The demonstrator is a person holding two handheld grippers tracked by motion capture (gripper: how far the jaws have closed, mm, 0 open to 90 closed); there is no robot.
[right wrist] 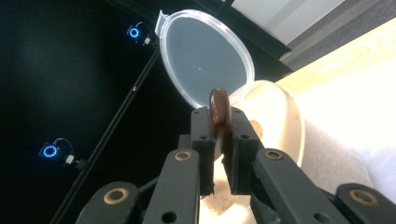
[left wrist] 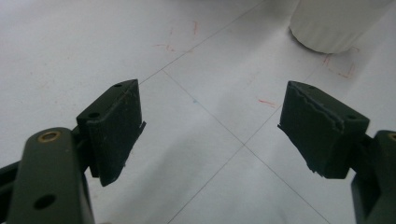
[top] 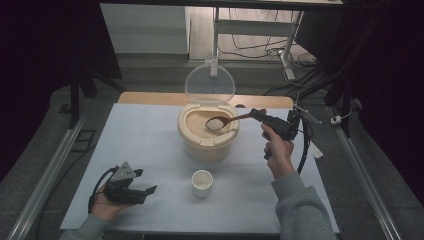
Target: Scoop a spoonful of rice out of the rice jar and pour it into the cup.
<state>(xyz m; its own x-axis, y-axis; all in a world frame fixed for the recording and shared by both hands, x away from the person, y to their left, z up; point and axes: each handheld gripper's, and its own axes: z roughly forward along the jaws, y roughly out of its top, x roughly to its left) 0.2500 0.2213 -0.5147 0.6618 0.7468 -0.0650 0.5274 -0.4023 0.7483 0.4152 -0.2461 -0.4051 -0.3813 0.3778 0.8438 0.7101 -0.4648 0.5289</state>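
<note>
A: Over the tub [top: 208,131], mid-table, your right gripper [top: 257,115] is clamping the spoon [top: 226,120] by the handle end. Jaws are closing tight on it in the right gripper view, the brown tip [right wrist: 218,105] is sticking up between them.

B: Spoon loaded?

A: Yes, the bowl is carrying a white heap of rice [top: 215,124], and it's hanging just above the grain in the tub. Handle is running right and slightly up toward your hand [top: 278,148].

B: Lid?

A: Clear lid [top: 209,82] is standing open at the tub's far side, hinged up. In the right gripper view it's sitting upper middle [right wrist: 204,58], tub rim [right wrist: 286,113] to its right.

B: Left side?

A: Your left gripper [top: 141,191] is resting low at the near left of the table [top: 140,135], in your left hand [top: 104,205]. Jaws are gaping wide, holding nothing; the left gripper view is looking between them at bare white tabletop with thin lines and red marks.

B: Cup?

A: White cup [top: 202,182] is standing upright in front of the tub, near side, apart from it. It's to the right of your left gripper, not touching. Its base is peeking into the left gripper view, top right [left wrist: 334,25]. Can't tell what's inside it.
</note>
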